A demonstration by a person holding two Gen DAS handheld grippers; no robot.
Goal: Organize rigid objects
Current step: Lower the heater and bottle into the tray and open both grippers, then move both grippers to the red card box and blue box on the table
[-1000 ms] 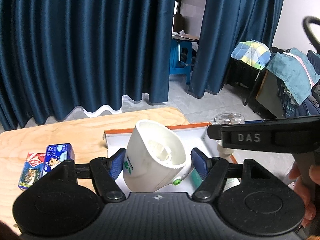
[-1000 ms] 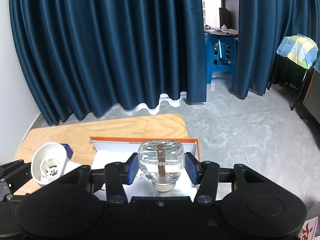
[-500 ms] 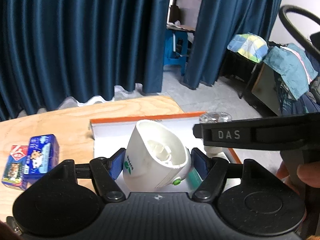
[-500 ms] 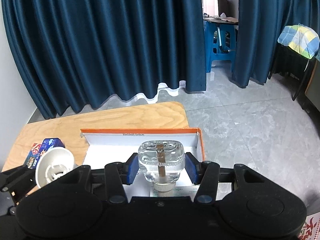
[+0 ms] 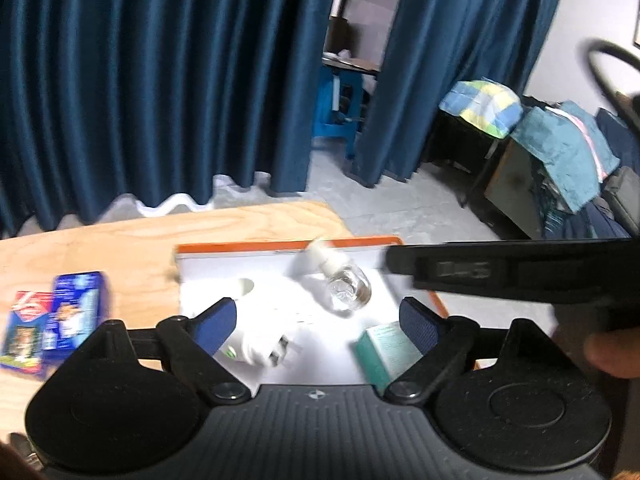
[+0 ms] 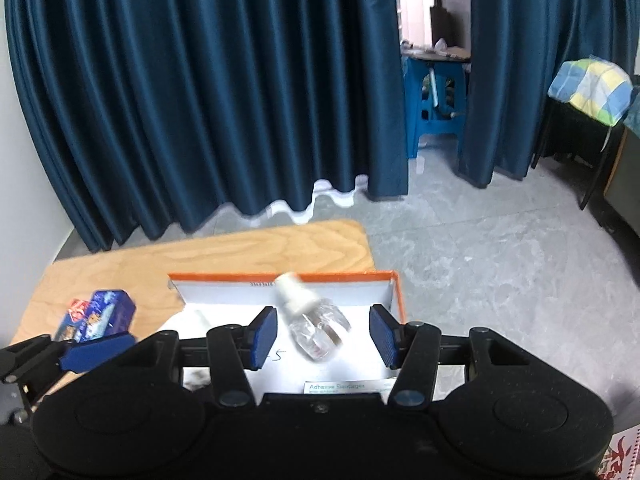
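Observation:
A white plastic device [image 5: 260,338] lies blurred on the floor of the orange-rimmed white box [image 5: 280,246], beside my left gripper's left pad. My left gripper [image 5: 318,324] hangs over the box, its jaws opening wide and touching nothing. A clear glass bottle [image 6: 316,326] with a white cap lies tilted in the box [image 6: 340,277], below and between the pads without touching them. My right gripper [image 6: 324,336] is above it, jaws opening. The bottle [image 5: 346,286] also shows in the left wrist view, beside the right gripper's black body [image 5: 500,276].
A teal bandage carton [image 5: 386,350] lies in the box's near right corner. A blue packet [image 5: 76,312] and a red packet [image 5: 24,332] lie on the wooden table [image 5: 120,248] to the left. Dark blue curtains hang behind. The table ends just right of the box.
Both grippers opened. The white device dropped out of the left pads into the box. The glass bottle left the right pads and tipped over onto the box floor.

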